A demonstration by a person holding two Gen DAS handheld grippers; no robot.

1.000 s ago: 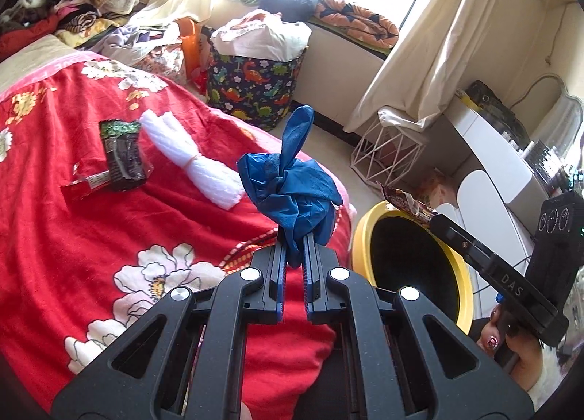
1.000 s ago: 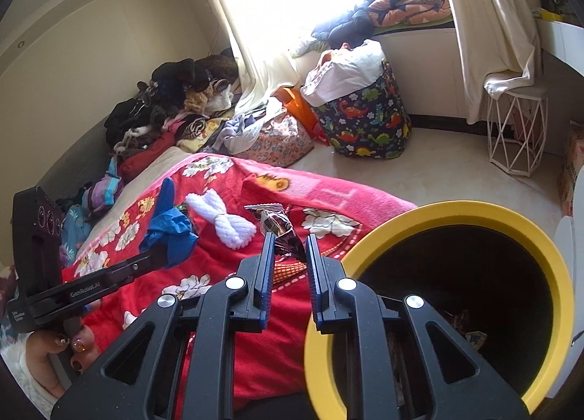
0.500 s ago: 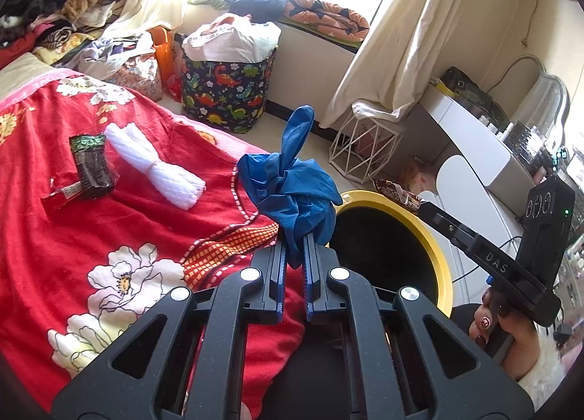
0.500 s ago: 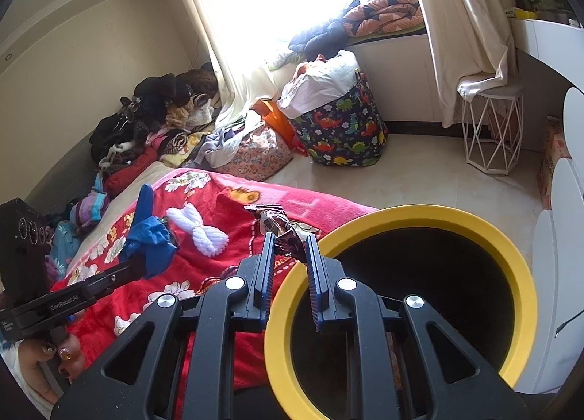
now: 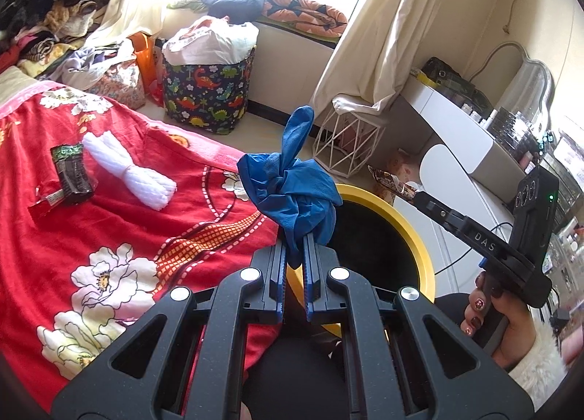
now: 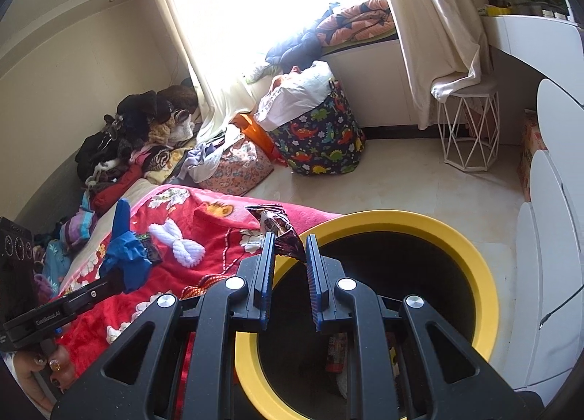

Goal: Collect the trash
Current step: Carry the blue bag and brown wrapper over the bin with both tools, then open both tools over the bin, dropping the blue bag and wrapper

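On the far left of the red blanket (image 5: 120, 237), seen from the left wrist, lie a dark wrapper (image 5: 71, 173) and, just beside it, a white bundle (image 5: 127, 168) tied in the middle; both look like trash not yet picked up, though what the white bundle is cannot be told for sure. Moving right, the left gripper (image 5: 294, 266) is closed tight on a crumpled blue glove (image 5: 292, 193), which stands up out of the fingers. The glove hangs over the near edge of the bin (image 5: 419, 234), a black can with a yellow rim beside the bed, so it looks close to being dropped.

Further right, the right gripper (image 6: 290, 255) sits over the bin's rim, its jaws parted a little. A shiny snack wrapper (image 6: 279, 234) sits between the fingertips; whether the pads still press on it or have let go cannot be told. It is just above the rim on the bed side, so it could fall in or catch on the edge.

Some scraps (image 6: 337, 350) already lie at the bottom of the bin. By my reading the task is midway: two pieces are at the bin, two are left on the blanket.
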